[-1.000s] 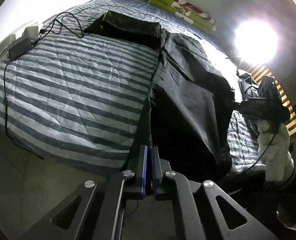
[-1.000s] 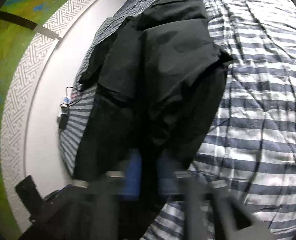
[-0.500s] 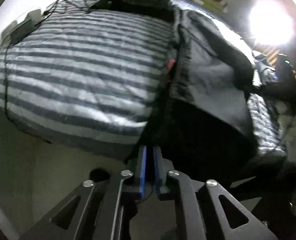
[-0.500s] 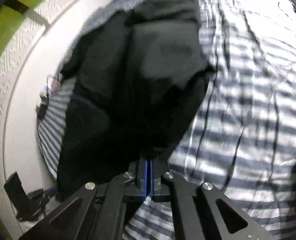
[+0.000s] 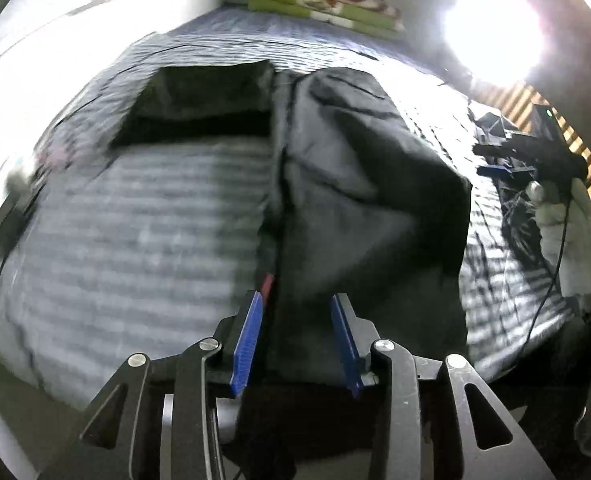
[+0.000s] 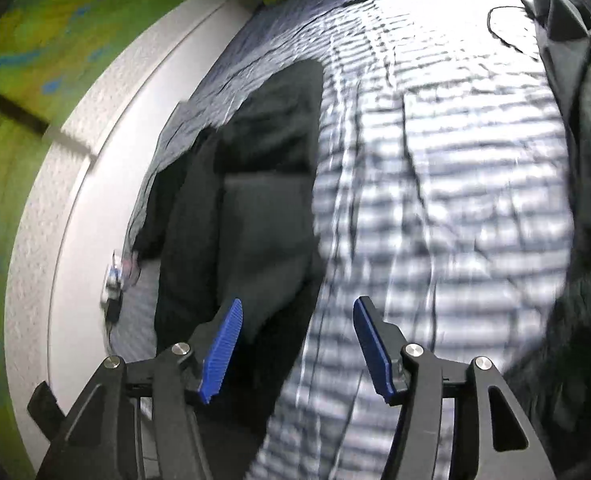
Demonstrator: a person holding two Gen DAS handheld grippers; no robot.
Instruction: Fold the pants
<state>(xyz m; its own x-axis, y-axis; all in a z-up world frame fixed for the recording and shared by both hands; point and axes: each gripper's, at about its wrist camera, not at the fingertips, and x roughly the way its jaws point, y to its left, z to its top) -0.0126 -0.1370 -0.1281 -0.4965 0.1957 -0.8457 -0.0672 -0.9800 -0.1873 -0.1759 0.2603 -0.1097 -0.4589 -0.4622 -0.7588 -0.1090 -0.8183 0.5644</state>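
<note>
The striped bed (image 5: 135,240) fills both views, with bare quilt at the left of the left-wrist frame. The black pants (image 5: 355,184) lie folded at centre, their edge hanging off the mattress. Both pairs of fingers, clamped shut a second ago, are opening: left gripper (image 5: 297,340) straddles slack cloth, right gripper (image 6: 295,344) grips nothing.

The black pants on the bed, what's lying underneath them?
The black pants lie on a grey-and-white striped bedspread, which shows all around them. Whatever is directly beneath the cloth is covered, so nothing more can be told.
</note>
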